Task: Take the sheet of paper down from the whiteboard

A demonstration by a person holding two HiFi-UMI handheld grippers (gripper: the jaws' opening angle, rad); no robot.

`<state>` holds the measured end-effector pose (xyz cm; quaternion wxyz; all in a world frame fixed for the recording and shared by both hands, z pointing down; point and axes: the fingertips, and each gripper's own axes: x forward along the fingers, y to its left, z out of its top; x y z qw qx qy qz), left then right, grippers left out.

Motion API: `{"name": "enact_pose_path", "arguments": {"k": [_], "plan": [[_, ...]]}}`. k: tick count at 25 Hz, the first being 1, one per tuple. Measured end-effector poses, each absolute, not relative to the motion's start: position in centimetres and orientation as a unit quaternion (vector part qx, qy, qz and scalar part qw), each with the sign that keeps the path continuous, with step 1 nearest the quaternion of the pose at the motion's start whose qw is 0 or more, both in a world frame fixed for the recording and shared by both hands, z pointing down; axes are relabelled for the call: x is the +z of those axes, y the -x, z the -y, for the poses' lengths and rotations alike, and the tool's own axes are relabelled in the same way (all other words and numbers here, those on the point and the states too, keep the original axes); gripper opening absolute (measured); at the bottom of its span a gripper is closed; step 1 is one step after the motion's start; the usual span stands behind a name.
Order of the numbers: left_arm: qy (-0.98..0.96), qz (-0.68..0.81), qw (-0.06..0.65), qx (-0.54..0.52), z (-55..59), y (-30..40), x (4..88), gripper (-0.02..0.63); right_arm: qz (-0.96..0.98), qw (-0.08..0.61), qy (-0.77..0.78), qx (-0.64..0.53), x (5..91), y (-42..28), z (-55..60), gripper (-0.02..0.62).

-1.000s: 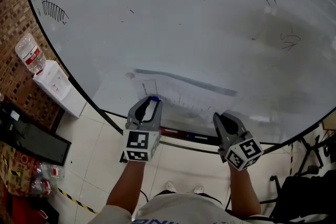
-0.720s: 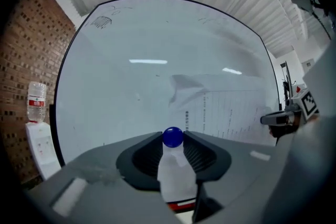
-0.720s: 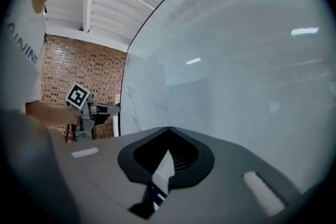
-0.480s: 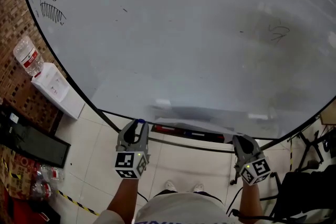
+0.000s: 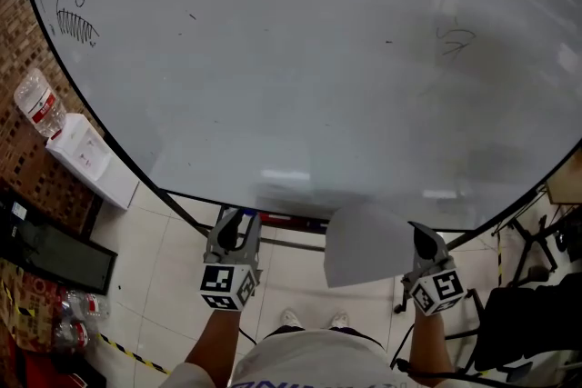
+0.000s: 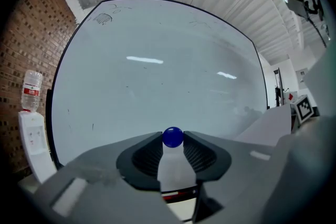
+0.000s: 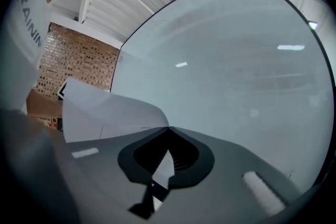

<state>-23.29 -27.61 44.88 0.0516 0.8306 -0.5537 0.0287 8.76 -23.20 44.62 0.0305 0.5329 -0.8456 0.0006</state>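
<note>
The sheet of paper (image 5: 366, 245) is off the whiteboard (image 5: 300, 77) and hangs curled below its lower edge. My right gripper (image 5: 421, 238) is shut on the sheet's right edge; in the right gripper view the paper (image 7: 105, 113) runs left from the closed jaw tips. My left gripper (image 5: 241, 223) sits level, just below the board's bottom edge, shut on a small blue round magnet (image 6: 172, 137) pinched between its tips. The left gripper view also shows the paper (image 6: 268, 123) at the right.
A marker tray (image 5: 296, 222) runs under the board. At the left a water bottle (image 5: 35, 100) stands by a white box (image 5: 86, 154) against the brick wall. A black chair (image 5: 527, 323) is at the right. Scribbles and a fish drawing (image 5: 68, 6) mark the board.
Both grippers have come down and back from the board. The paper that lay flat on the board has come off and now hangs from the right gripper.
</note>
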Motion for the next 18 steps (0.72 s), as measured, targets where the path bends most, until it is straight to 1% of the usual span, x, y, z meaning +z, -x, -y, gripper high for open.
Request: {"name": "enact_pose_path", "arguments": {"k": [18], "plan": [[-0.834, 0.549, 0.054, 0.032, 28.35, 22.48, 44.76, 0.133, 0.852, 0.032, -0.522, 0.007, 44.10, -8.18, 24.15, 0.006]]}}
